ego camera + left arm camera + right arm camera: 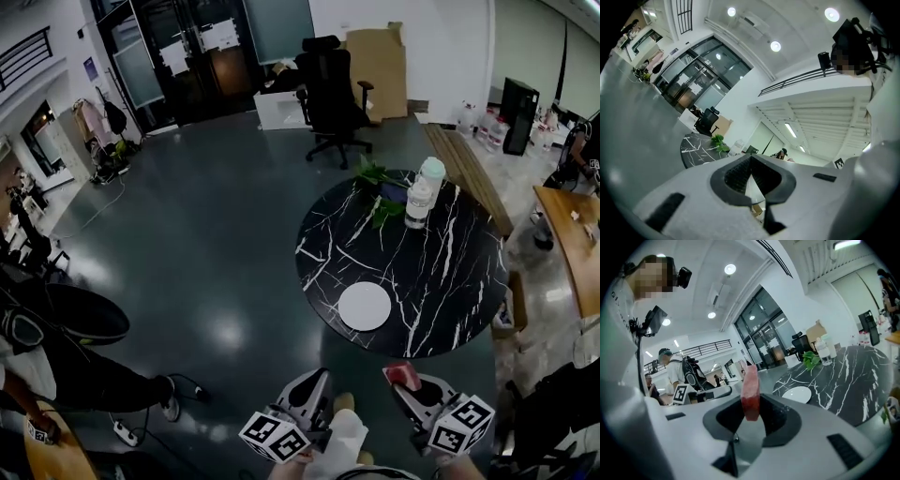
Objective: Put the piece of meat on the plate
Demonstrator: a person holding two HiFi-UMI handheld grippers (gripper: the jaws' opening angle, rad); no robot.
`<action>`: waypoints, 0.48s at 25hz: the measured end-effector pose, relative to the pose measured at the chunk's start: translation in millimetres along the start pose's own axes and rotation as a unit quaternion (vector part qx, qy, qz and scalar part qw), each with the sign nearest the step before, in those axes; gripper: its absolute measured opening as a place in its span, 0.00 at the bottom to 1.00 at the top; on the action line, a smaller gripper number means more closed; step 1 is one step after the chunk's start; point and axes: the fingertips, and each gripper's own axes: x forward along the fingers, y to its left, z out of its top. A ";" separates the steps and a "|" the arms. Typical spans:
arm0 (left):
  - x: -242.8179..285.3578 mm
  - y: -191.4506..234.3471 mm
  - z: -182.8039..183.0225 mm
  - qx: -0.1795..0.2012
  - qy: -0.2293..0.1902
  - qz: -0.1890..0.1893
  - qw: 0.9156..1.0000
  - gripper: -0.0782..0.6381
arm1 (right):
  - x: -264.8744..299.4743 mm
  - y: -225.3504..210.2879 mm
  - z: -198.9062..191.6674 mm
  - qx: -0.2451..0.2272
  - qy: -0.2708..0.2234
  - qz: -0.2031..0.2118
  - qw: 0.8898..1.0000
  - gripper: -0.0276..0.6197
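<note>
The piece of meat (751, 387) is a red-pink slab standing upright between the jaws of my right gripper (751, 404), which is shut on it. In the head view the right gripper (403, 378) hangs just off the near edge of the round black marble table (441, 281), the meat (401, 372) at its tip. The white plate (364, 307) lies empty near the table's front edge, ahead of both grippers; it also shows in the right gripper view, plate (797, 394). My left gripper (317, 377) is beside the right one, over the floor, its jaws (750, 159) together with nothing between them.
Two plastic bottles (419, 199) and a green plant (375, 178) stand at the table's far side. A black office chair (330, 94) is beyond the table. A wooden bench (464, 169) and desk (567, 239) are at the right. People stand at the left.
</note>
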 end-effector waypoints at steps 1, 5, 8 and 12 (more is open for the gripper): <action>12.7 9.5 3.0 0.000 0.003 -0.001 1.000 0.12 | 13.3 -12.0 0.2 0.001 0.010 -0.004 1.000 0.19; 62.4 55.9 13.2 0.030 0.008 0.015 0.999 0.12 | 73.5 -63.2 -0.2 -0.004 0.047 -0.022 0.999 0.19; 96.8 82.4 15.3 0.055 0.012 0.021 0.998 0.12 | 118.2 -97.6 -4.5 0.009 0.076 -0.034 0.996 0.19; 127.6 108.8 8.3 0.047 0.035 0.016 0.998 0.12 | 168.6 -132.6 -20.9 0.045 0.124 -0.047 0.990 0.19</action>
